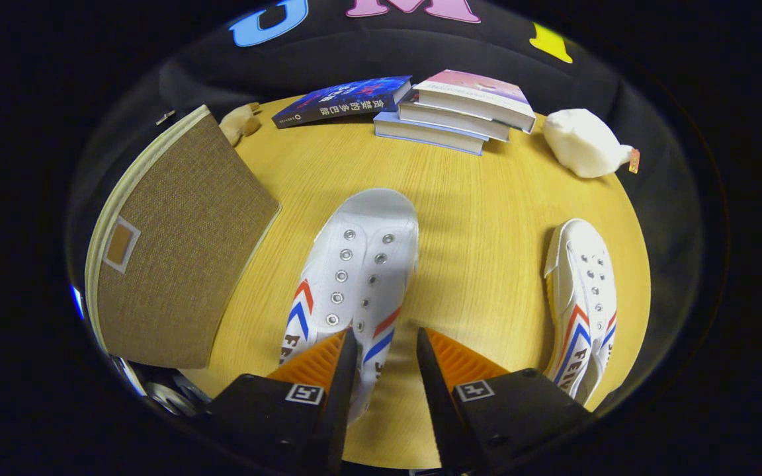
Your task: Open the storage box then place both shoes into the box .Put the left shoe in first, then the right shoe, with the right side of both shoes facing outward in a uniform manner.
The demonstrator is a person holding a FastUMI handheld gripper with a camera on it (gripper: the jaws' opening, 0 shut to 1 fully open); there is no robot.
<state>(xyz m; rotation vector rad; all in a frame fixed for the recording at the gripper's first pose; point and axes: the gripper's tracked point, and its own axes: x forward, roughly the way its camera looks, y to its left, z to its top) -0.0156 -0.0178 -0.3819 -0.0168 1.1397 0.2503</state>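
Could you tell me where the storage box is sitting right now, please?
In the gripper view, the brown storage box sits closed on the table's left side, beside the nearer white shoe, whose rear lies between the open claw.

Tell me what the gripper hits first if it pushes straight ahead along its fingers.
Probably the nearer white shoe: the open gripper has that shoe's side edge between its fingers already. Height above it is unclear.

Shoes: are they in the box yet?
Not yet. Both white sneakers sit on the wooden table. The gripper is open, its jaws straddling one side of the nearer sneaker. The brown storage box looks shut, so opening it and packing both remain.
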